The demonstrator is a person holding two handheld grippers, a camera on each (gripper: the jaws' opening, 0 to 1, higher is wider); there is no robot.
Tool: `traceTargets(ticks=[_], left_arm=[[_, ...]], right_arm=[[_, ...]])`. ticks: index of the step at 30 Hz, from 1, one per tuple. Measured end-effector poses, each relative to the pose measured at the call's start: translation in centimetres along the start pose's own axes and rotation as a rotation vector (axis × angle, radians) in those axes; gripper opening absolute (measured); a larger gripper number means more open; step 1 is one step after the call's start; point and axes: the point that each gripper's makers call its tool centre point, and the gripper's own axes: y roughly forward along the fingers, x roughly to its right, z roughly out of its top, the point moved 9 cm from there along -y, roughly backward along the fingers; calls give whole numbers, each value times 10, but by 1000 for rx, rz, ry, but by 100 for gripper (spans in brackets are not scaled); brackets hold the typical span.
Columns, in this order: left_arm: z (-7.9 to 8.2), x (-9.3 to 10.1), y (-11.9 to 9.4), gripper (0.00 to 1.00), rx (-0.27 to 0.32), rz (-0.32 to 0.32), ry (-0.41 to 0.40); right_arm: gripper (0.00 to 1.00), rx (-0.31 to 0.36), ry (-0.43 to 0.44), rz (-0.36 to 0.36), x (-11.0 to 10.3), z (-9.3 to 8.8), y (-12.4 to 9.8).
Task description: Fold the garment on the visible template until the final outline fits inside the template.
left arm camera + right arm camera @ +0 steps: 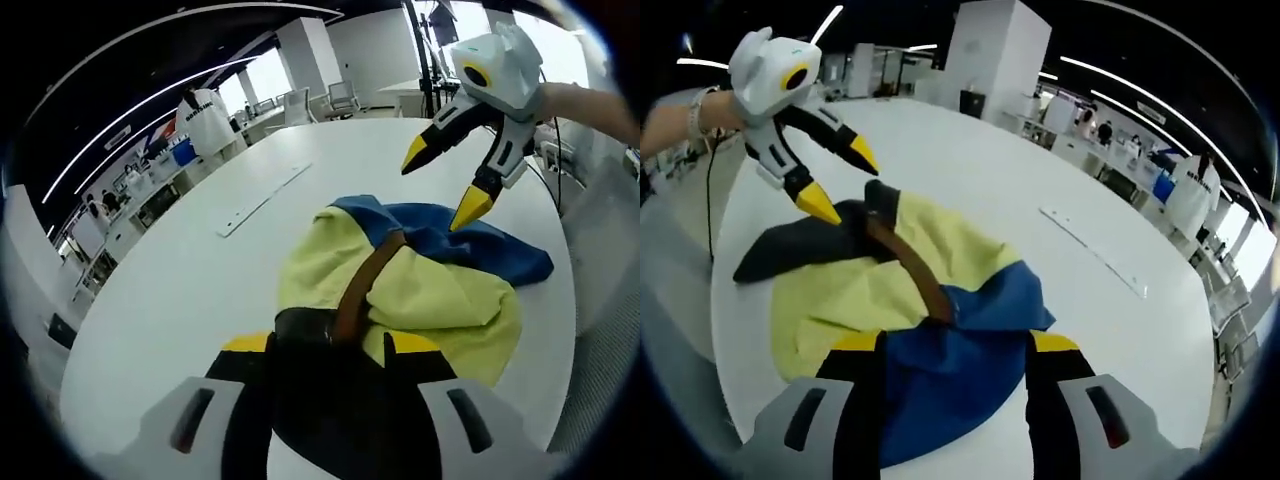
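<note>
The left tongs (330,345) sit low over the near edge of the garment (420,290), their two yellow-tipped jaws spread wide with dark cloth bunched between and under them; whether the jaws pinch that cloth or merely rest on it I cannot tell, though the gap reads as open. In the right gripper view the right tongs (955,345) stand the same way at the opposite edge, jaws wide apart over a blue fold, nothing visibly clamped. Each tool is seen from the other: in the left gripper view the right tongs (445,180) hang just above the blue far corner, jaws splayed and one yellow tip close to the fabric, and in the right gripper view the left tongs (845,180) hover by the dark corner, one tip touching or nearly touching it. So the two tools face each other across the garment (890,290), which lies crumpled in a yellow, blue and dark heap with a brown strap (915,265) running roughly along the line between them. That line looks like the garment's long axis, so I judge that each hand is placed to take its own end, and neither is clearly nearer. The heap rests on the round white worktop (190,290), near its middle, with a pale flat strip (265,198) well apart beyond it. I can make out no template outline under the cloth.
</note>
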Motion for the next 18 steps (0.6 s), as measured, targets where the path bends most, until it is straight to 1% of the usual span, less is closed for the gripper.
traceTargets(ticks=[7, 11, 15, 18], left_arm=[[2, 0, 4, 35, -9, -20, 25], [1, -2, 9, 35, -24, -19, 66], [-1, -3, 12, 34, -39, -33, 83], [-1, -3, 13, 33, -45, -43, 119]], right_arm=[[55, -7, -5, 5, 0, 0, 5], [56, -12, -9, 4, 1, 0, 7], [56, -8, -11, 5, 1, 1, 8], [56, -7, -14, 2, 3, 2, 9]])
